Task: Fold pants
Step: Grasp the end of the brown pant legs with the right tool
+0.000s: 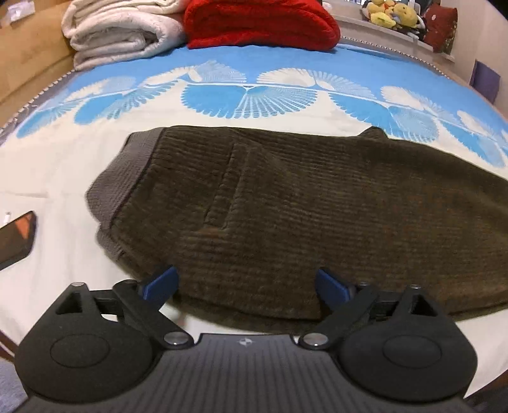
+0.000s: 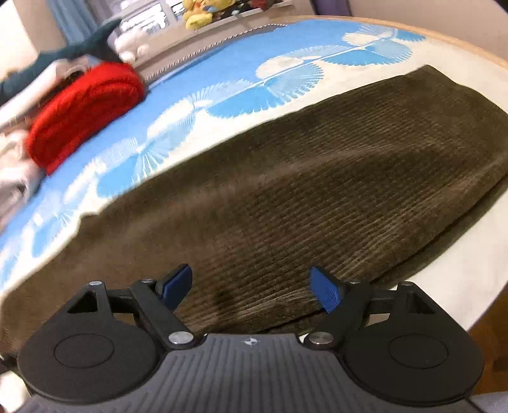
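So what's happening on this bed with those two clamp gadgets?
A person is folding pants with a handheld gripper in each hand. The brown corduroy pants lie flat on the bedspread, apparently already folded lengthwise, waistband toward the left. The left gripper and right gripper both hover at the near edge, jaws open, holding nothing.

- A bed under a blue and cream bedspread with fan-shaped prints [image 1: 222,95].
- Folded cream blanket [image 1: 117,31] and red blanket [image 1: 260,22] at its far edge.
- Yellow plush toys [image 1: 389,14] on a ledge beyond.
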`<state>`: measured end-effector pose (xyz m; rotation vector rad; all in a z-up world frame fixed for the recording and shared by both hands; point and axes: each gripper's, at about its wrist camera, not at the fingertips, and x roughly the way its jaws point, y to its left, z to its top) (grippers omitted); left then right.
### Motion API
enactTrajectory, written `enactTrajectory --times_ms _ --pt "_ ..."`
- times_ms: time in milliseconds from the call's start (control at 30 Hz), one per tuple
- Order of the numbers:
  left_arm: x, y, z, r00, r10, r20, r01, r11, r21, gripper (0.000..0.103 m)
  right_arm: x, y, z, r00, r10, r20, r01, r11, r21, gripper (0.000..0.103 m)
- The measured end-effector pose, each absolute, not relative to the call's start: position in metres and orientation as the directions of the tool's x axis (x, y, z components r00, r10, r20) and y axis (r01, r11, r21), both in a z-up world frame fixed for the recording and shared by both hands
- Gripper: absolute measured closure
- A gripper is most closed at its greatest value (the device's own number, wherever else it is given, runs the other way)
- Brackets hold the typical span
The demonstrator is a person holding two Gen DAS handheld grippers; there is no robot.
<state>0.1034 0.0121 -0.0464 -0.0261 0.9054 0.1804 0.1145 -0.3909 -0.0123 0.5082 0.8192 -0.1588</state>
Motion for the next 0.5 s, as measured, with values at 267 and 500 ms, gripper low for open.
enactTrajectory --times_ms 267,500 --pt "0.081 0.041 -0.033 0.609 0.17 -0.775 -0.267 0.964 0.002 0.006 0.086 -0.529 0.02 0.765 -0.067 -0.64 0.562 0.556 0.613 0.02" --pt "0.076 0.046 -0.036 0.57 0.19 -0.8 -0.332 0.943 -0.013 0.006 0.026 -0.67 -0.014 0.781 -0.237 -0.577 0.624 0.268 0.734 0.019"
